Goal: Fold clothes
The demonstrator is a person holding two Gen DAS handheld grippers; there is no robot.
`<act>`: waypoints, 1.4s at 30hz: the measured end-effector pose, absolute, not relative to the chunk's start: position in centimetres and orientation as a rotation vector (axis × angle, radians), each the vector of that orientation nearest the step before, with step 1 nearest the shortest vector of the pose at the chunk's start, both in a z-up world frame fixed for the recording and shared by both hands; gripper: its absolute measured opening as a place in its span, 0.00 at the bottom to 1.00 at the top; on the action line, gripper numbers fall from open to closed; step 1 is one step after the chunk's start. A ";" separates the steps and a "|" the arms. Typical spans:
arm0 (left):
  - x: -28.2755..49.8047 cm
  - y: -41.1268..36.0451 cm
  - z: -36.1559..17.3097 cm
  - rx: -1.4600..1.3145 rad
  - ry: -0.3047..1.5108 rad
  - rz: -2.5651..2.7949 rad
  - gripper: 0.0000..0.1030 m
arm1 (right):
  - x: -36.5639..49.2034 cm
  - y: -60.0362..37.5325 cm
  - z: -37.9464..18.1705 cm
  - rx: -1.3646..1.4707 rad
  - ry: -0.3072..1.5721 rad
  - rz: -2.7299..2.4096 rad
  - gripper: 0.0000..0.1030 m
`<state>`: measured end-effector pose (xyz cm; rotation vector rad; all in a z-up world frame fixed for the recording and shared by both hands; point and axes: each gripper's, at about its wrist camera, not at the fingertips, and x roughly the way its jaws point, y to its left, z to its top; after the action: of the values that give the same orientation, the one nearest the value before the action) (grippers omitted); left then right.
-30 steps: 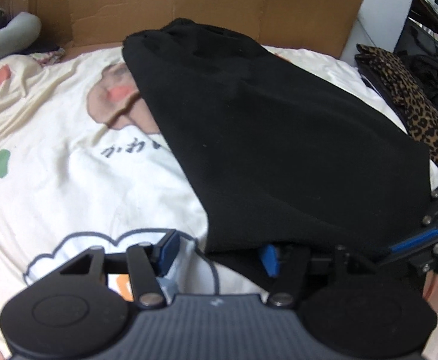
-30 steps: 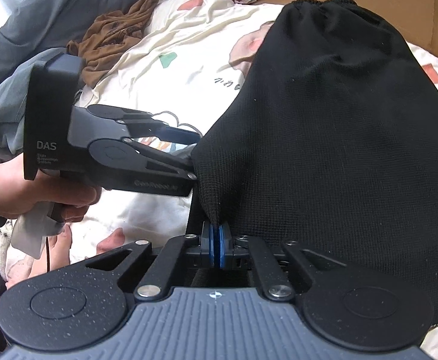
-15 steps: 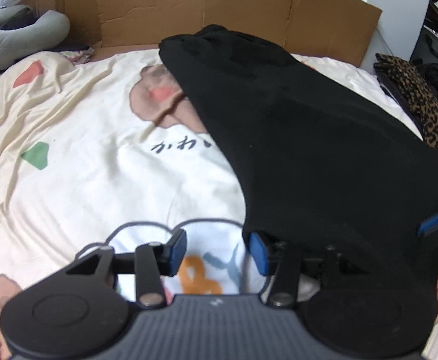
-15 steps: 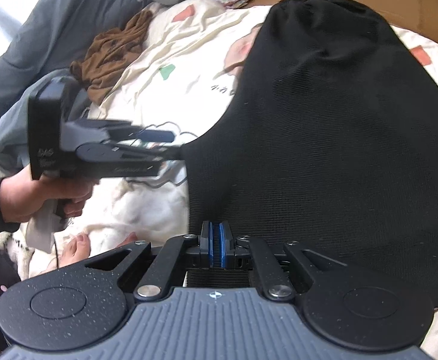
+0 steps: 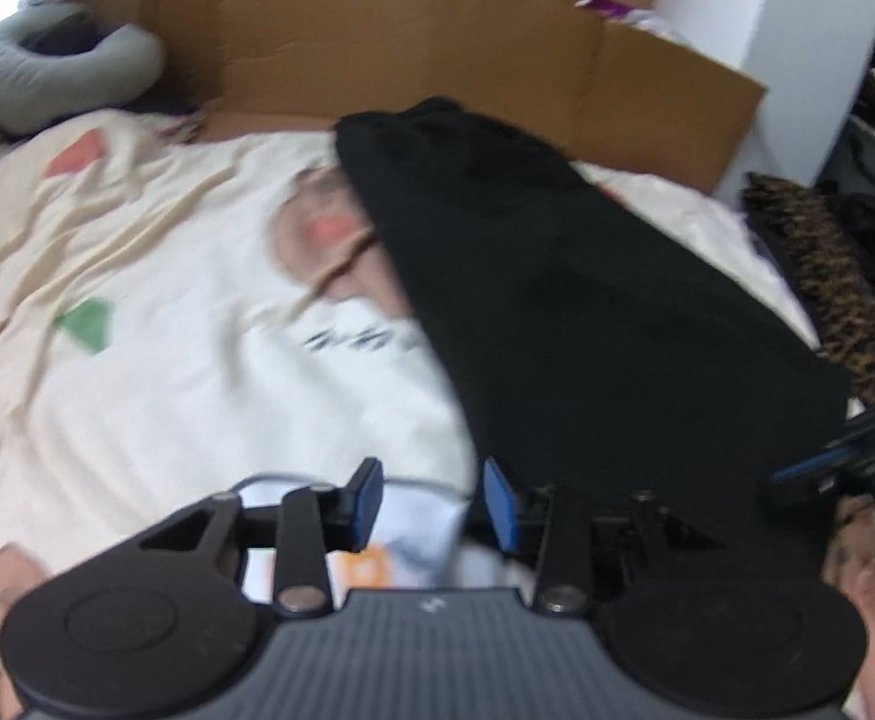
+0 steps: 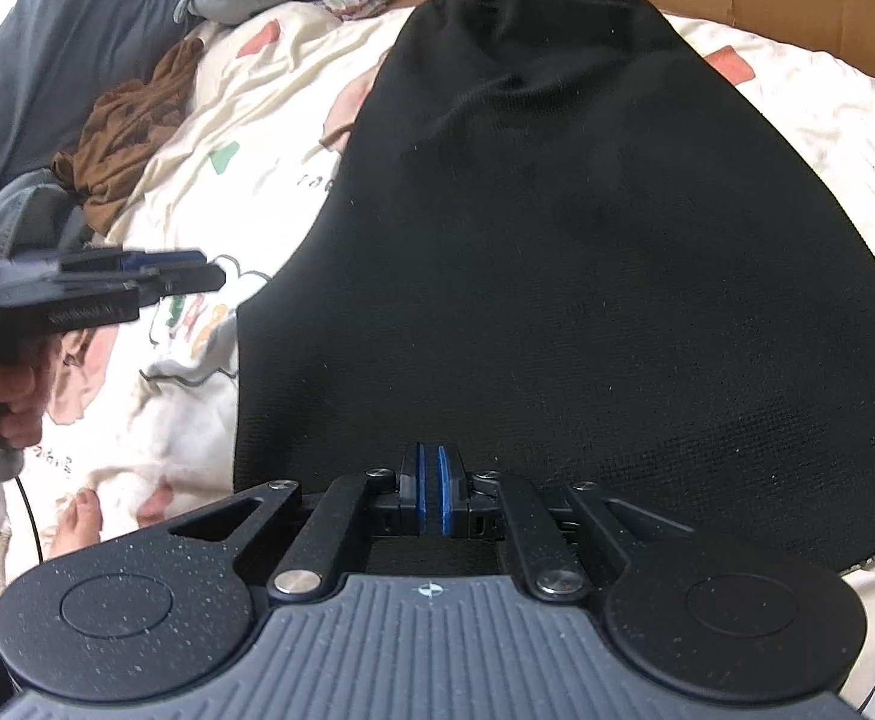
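Observation:
A black knit garment (image 6: pixel 557 228) lies spread on a cream printed bedsheet (image 6: pixel 257 96), its elastic waistband at the far end. It also shows in the left wrist view (image 5: pixel 587 312). My right gripper (image 6: pixel 431 495) is shut on the garment's near hem. My left gripper (image 5: pixel 431 501) is open and empty, just left of the garment's near left edge, above the sheet (image 5: pixel 137 300). In the right wrist view the left gripper (image 6: pixel 167 276) hovers apart from the cloth at far left.
A cardboard wall (image 5: pixel 437 42) stands behind the bed. A grey neck pillow (image 5: pixel 59 72) lies at the back left. A brown garment (image 6: pixel 131 132) and grey clothes (image 6: pixel 47 60) lie left. Leopard-print cloth (image 5: pixel 827 276) lies right. Bare toes (image 6: pixel 83 516) show near the bed edge.
My left gripper has let go of the garment's left corner and drawn away to the left. The garment has settled flatter on the bed. My right gripper stays shut on the hem.

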<state>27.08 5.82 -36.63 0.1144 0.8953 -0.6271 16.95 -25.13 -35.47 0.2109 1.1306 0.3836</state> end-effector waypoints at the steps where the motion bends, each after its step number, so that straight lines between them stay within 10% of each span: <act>1: 26.9 5.2 -36.6 0.112 0.890 -0.654 0.38 | 16.9 -25.2 -35.6 0.208 1.134 0.383 0.04; 19: 23.0 3.5 -40.9 0.267 1.022 -0.765 0.44 | 14.9 -24.7 -36.4 0.162 1.163 0.413 0.40; 42: 25.1 7.8 -43.9 -0.625 1.383 -0.591 0.49 | 15.0 -20.4 -36.2 0.062 1.081 0.512 0.39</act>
<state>25.12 7.80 -43.86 -0.6248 1.3831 -0.5913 14.97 -20.35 -36.21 0.0617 1.0810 0.5116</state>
